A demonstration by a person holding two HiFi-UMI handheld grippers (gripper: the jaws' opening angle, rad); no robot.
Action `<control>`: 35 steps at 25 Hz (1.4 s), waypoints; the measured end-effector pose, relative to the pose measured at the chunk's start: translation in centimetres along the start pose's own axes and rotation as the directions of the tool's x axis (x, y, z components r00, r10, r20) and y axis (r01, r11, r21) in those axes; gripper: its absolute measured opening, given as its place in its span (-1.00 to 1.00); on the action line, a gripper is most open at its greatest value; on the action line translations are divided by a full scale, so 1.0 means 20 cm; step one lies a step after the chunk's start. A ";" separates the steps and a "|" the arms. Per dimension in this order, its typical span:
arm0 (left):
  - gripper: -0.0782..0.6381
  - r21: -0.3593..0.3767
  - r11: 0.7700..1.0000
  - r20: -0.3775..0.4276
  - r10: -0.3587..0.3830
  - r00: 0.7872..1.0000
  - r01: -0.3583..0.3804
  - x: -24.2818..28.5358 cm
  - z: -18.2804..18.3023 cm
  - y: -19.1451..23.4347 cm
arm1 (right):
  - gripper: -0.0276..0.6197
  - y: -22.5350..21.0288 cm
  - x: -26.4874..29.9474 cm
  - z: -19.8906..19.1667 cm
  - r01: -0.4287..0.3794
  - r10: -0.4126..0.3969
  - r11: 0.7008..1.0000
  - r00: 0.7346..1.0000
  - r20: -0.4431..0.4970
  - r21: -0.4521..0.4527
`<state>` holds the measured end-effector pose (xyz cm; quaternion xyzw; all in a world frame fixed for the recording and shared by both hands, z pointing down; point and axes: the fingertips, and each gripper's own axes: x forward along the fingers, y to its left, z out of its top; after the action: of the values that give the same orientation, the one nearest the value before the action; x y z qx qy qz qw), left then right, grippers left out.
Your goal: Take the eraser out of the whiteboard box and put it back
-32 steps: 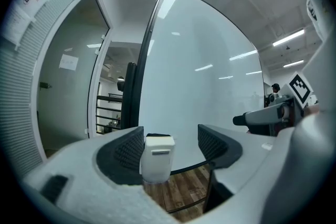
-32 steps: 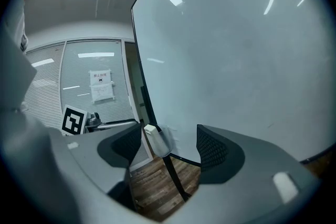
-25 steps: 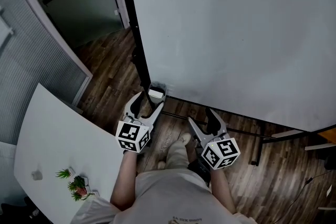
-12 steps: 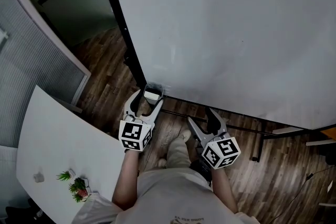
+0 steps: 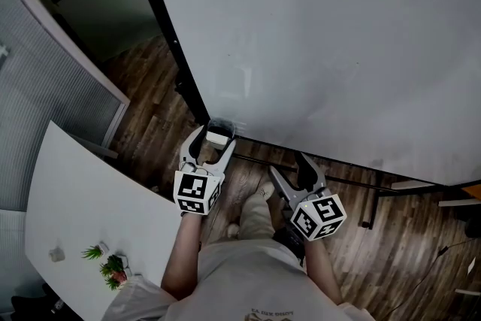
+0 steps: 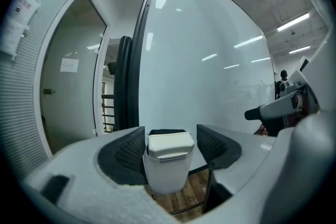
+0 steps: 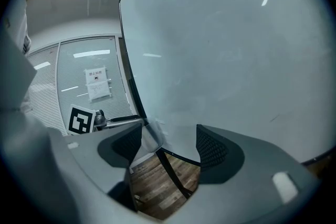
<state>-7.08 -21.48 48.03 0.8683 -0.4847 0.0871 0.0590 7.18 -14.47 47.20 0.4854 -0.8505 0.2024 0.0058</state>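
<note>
White plastic is the eraser [image 6: 169, 145], and it stands upright in the whiteboard box [image 6: 165, 178], a pale cup fixed at the lower left corner of the whiteboard [image 5: 338, 49]. The eraser's top shows above the box's rim, with a dark felt strip behind it. My left gripper [image 5: 214, 140] points almost level at that corner with its jaws spread wide, one on each side of the box. In the left gripper view there is a clear gap between the box and the right-hand pad. The left-hand pad's edge meets the box's outline there, and I cannot tell whether they touch. Nothing is clamped.

My right gripper [image 5: 288, 166] is held just to the right of the left one, near the board's bottom edge. Its jaws are also apart, and between them I see only the dark frame rail and the wooden floor [image 5: 154, 113]. The right gripper view catches the left gripper's marker cube [image 7: 80, 119] at its left, with a paper notice [image 7: 97, 83] on the glass partition behind it.

At the head view's lower left, a white bench [image 5: 75, 199] carries a small green plant [image 5: 110, 267], well apart from the board.
</note>
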 end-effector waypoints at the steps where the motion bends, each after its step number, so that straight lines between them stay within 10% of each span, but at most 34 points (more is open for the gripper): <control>1: 0.04 0.002 1.000 -0.003 -0.001 1.000 0.001 0.01 0.00 0.00 | 0.09 0.00 0.00 0.00 0.001 -0.001 1.000 1.000 -0.003 0.002; 35: -0.03 0.040 0.996 0.058 0.073 0.996 -0.075 0.04 0.02 0.02 | 0.05 -0.11 -0.01 0.03 0.045 -0.045 0.999 0.999 0.002 -0.003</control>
<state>-6.91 -22.47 47.86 0.8529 -0.5161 0.0748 0.0239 9.22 -15.42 47.40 0.5046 -0.8397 0.2004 0.0100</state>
